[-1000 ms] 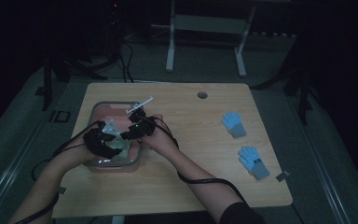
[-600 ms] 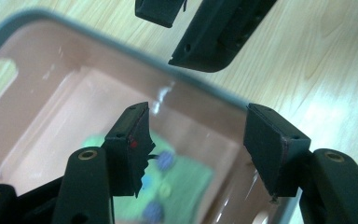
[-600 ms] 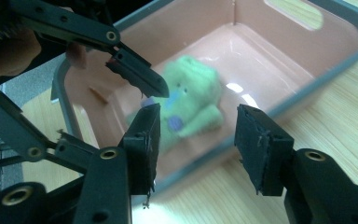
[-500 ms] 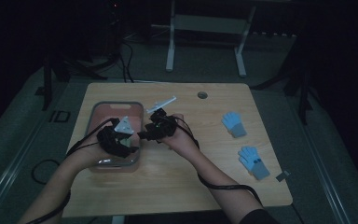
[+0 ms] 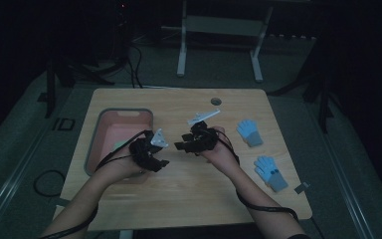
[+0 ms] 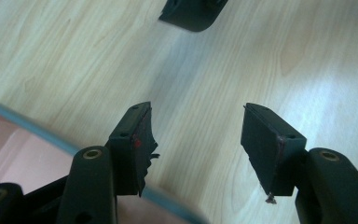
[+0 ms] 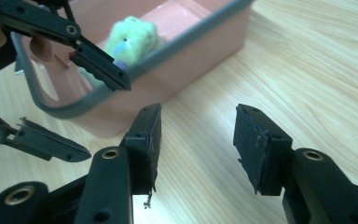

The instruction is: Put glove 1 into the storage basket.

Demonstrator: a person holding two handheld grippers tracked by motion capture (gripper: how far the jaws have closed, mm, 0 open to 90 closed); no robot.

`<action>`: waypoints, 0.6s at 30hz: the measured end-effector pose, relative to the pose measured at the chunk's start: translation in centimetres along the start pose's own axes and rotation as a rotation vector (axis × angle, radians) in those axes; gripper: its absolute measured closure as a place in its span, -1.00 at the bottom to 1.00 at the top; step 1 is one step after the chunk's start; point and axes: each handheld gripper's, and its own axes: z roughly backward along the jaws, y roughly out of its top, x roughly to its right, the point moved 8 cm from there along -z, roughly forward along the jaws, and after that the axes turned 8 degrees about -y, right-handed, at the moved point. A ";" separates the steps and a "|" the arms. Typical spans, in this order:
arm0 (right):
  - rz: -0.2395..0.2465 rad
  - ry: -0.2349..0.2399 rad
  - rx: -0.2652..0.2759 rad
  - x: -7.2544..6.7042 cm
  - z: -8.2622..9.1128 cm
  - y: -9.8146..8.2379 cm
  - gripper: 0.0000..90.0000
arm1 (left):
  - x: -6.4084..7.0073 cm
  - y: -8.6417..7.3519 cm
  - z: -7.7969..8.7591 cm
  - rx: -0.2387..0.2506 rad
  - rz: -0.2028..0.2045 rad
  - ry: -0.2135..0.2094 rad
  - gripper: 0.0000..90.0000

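A pink tub (image 5: 122, 130) with a grey rim stands on the left half of the wooden table (image 5: 189, 194). Inside it lies a fuzzy green item (image 7: 135, 39) with a bit of blue on it. My left gripper (image 5: 163, 158) hovers just right of the tub, jaws open and empty over bare wood (image 6: 198, 116). My right gripper (image 5: 181, 146) is beside it at the table's middle and points back toward the tub, jaws open with nothing between them (image 7: 198, 116). Two blue gloves (image 5: 249, 132) (image 5: 271, 172) lie on the table's right side.
A small round hole (image 5: 216, 101) sits near the table's far edge. Cables trail from both grippers off the near edge. Beyond the table are a white stand's legs (image 5: 181, 55) and dark floor.
Both hands have moved to the right, from over the pink tub to the middle of the table. The green item stays in the tub.
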 end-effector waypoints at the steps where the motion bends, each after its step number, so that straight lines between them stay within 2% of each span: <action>1: -0.002 -0.005 0.001 0.3 0.3 -0.2 0.14 | 0.1 0.2 -0.2 -0.004 -0.005 0.003 -0.04; 3: -0.003 -0.007 0.001 0.6 0.5 -0.5 0.14 | 0.3 0.4 -0.5 -0.008 -0.002 0.003 -0.16; 4: -0.005 -0.010 0.000 0.8 0.8 -0.7 0.14 | 0.5 0.7 -0.9 -0.011 0.018 -0.009 -0.16; 6: -0.006 -0.030 0.001 1.6 1.6 -1.5 0.14 | 0.7 0.9 -1.4 -0.019 0.041 -0.043 -0.52; 8: -0.022 -0.034 0.009 2.2 2.0 -1.9 0.14 | 1.1 1.1 -1.8 -0.024 0.022 -0.029 -0.65; 10: -0.026 -0.032 0.013 2.5 2.2 -2.2 0.14 | 1.4 1.3 -1.9 -0.019 0.010 -0.029 -0.68; 12: -0.031 -0.043 0.015 3.1 2.6 -2.8 0.14 | 2.3 1.9 -2.4 0.010 -0.008 -0.049 -0.68; 17: -0.032 -0.059 0.008 3.9 2.9 -4.3 0.12 | 3.6 2.2 -3.5 0.009 -0.065 -0.045 -0.68; 18: -0.017 -0.073 0.007 4.2 3.1 -5.0 0.12 | 3.8 2.2 -3.7 0.014 -0.072 -0.045 -0.68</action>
